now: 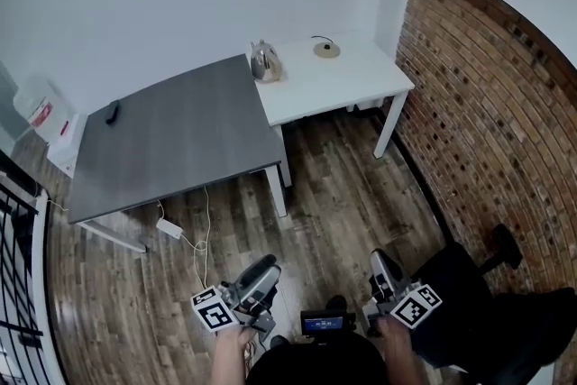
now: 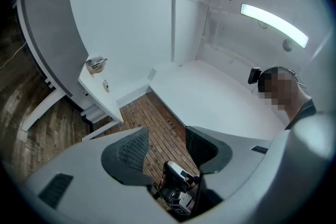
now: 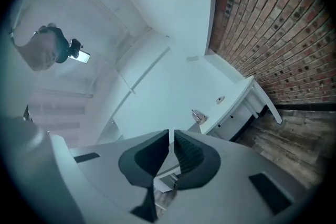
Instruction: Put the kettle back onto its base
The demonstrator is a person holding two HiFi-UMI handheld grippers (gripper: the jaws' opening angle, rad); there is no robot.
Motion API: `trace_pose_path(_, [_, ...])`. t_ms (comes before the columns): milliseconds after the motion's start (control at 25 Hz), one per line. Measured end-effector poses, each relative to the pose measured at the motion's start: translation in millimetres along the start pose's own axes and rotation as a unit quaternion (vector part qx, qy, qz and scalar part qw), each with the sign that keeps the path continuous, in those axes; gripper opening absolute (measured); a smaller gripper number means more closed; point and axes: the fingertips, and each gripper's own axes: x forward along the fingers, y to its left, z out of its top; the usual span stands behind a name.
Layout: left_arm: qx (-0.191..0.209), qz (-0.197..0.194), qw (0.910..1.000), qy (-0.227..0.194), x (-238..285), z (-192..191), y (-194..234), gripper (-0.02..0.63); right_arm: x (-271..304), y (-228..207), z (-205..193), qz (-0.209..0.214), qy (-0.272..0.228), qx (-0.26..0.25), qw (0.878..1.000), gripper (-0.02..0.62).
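Observation:
A shiny metal kettle (image 1: 265, 61) stands on the near-left corner of the white table (image 1: 361, 81), far ahead of me. Its round base (image 1: 326, 49) lies apart from it, further right on the same table, with a cord behind. Both grippers are held low near my body, far from the table. The left gripper (image 1: 261, 270) is open with nothing between its fingers; in its own view the kettle (image 2: 96, 64) and base (image 2: 105, 86) are small and distant. The right gripper (image 1: 380, 264) is shut and empty; its view shows the kettle (image 3: 198, 116) and base (image 3: 220, 99) past the closed pads.
A grey table (image 1: 171, 140) adjoins the white one on the left, with a small black object (image 1: 112, 113) on it. A brick wall (image 1: 487, 104) runs along the right. A black office chair (image 1: 491, 302) stands to my right. A power adapter (image 1: 169, 228) with cable lies on the wooden floor.

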Motion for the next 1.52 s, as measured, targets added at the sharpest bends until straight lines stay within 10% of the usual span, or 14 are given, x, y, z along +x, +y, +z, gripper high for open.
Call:
trace_pose_path(600, [0.025,0.034,0.9983,0.04,128.7,-17.9,25.2,0.278,14.6,-94.9,74.2,0.028,0.007,-0.005,1.0,0.029])
trace_pose_path(1000, [0.0,-0.023,0.998,0.059,207.9,-8.5,59.4,0.276,31.1,-129.8,101.5,-0.006,-0.01,-0.01,1.0,0.067])
trace_pose_path(1520, [-0.037,-0.068,0.996,0.045,301.7,89.8,144.8,0.276,165.1,-165.3,161.1,-0.032,-0.006,-0.05,0.998,0.067])
